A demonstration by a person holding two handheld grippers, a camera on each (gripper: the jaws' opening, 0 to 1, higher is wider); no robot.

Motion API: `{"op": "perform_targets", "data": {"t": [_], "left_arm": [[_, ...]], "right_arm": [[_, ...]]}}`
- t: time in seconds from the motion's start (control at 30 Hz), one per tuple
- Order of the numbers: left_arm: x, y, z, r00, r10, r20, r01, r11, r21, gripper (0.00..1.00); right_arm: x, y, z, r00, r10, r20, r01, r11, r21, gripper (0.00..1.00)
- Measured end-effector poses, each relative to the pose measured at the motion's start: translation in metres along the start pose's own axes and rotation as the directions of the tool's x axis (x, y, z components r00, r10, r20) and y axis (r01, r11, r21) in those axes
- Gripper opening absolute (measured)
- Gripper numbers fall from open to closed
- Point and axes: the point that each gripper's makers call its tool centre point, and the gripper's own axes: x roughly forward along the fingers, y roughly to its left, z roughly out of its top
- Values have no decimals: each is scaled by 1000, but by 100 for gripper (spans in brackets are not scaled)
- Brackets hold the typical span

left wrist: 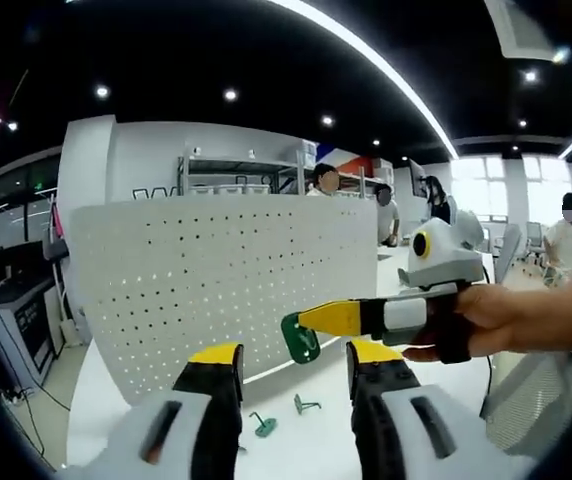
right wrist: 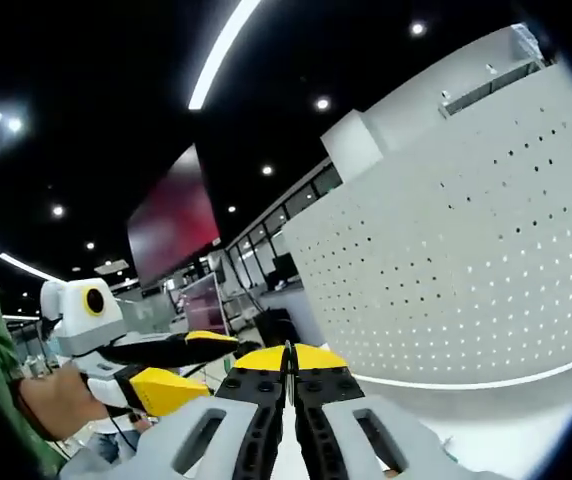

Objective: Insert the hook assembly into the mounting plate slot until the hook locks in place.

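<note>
Pegboard (left wrist: 216,280) upright on white table (left wrist: 316,440)

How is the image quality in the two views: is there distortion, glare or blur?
Left gripper view: fisheye bends the white pegboard and ceiling strip light; bright windows at right wash out; the green hook in the right gripper is fairly sharp. Right gripper view: tilted, the pegboard curves strongly, and the red screen is blurred.
</note>
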Motion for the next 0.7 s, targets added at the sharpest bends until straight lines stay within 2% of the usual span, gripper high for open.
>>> {"op": "perform_targets", "data": {"t": [0.43, 0.7], "left_arm": [[4, 2, 2, 1000, 19, 9, -19, 1000, 5, 17], [4, -4, 4, 1000, -1, 20, 1, 1000, 15, 7]], "right_arm": [[4, 16, 2, 999, 25, 22, -25, 1000, 15, 0], [3, 22, 2, 999, 33, 27, -33, 999, 21, 0]]}}
